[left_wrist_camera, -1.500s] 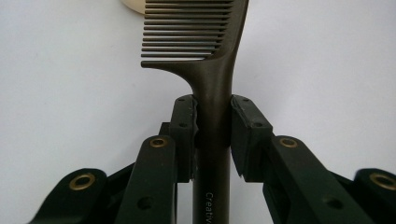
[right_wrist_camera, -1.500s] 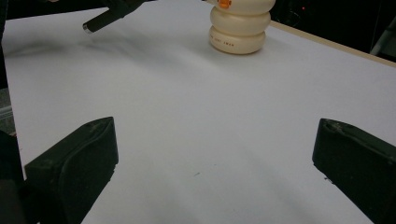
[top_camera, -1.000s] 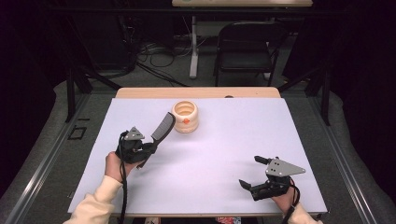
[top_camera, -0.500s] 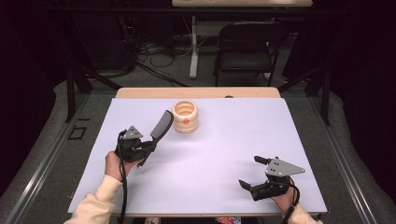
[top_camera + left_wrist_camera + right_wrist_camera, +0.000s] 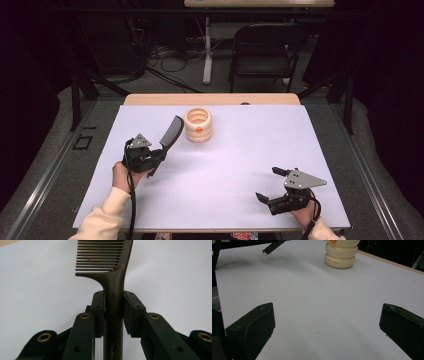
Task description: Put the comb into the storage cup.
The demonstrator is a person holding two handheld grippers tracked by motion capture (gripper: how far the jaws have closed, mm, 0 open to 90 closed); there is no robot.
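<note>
Between the pads of the left gripper (image 5: 113,312), a dark comb (image 5: 113,287), clamped by its handle, both pads pressed flat against the handle's sides with no gap showing. Beyond the fingertips, the comb's toothed head, teeth pointing to the left in the left gripper view; behind the fingertips, the rest of the handle with pale lettering, running back down between the jaws. Seen from the high view, left gripper (image 5: 150,157) held in a hand (image 5: 122,175) over the near-left part of the white table (image 5: 240,165), comb (image 5: 170,134) slanting up and away from the fingers, lifted off the surface. Just beyond the comb's tip and slightly to its right, a cream ribbed cup (image 5: 198,125) with an orange spot on its side, standing upright near the far edge, apart from the comb. At the near-right corner, well apart from the comb and cup, the right gripper (image 5: 272,185), jaws spread wide with nothing between them, only bare table under the gap. From the right gripper view, fingertips (image 5: 257,322) at either side of the frame, far apart; well ahead of them the cream cup (image 5: 341,255), and off to its left the butt end of the comb handle (image 5: 270,247), raised above its own soft shadow.
</note>
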